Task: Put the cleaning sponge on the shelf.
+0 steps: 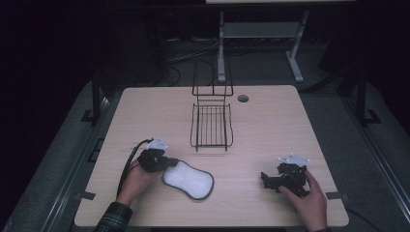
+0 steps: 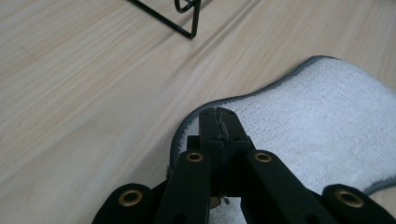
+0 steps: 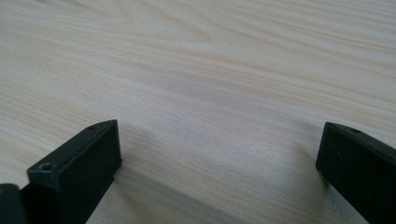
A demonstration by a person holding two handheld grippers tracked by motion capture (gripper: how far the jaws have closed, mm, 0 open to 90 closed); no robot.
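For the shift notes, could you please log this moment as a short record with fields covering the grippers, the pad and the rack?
surface: light wooden table
left gripper: jaws closed, at the near left end of the pad
pad: white terry pad with grey edging, lying flat
right gripper: jaws wide apart, nothing between them, on bare table right of the pad
rack: black wire rack, beyond the pad, apart from it

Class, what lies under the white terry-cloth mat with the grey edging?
The white terry-cloth mat with grey edging lies flat on the light wooden table. Whether anything is beneath it is hidden. The closed left gripper sits at its edge.
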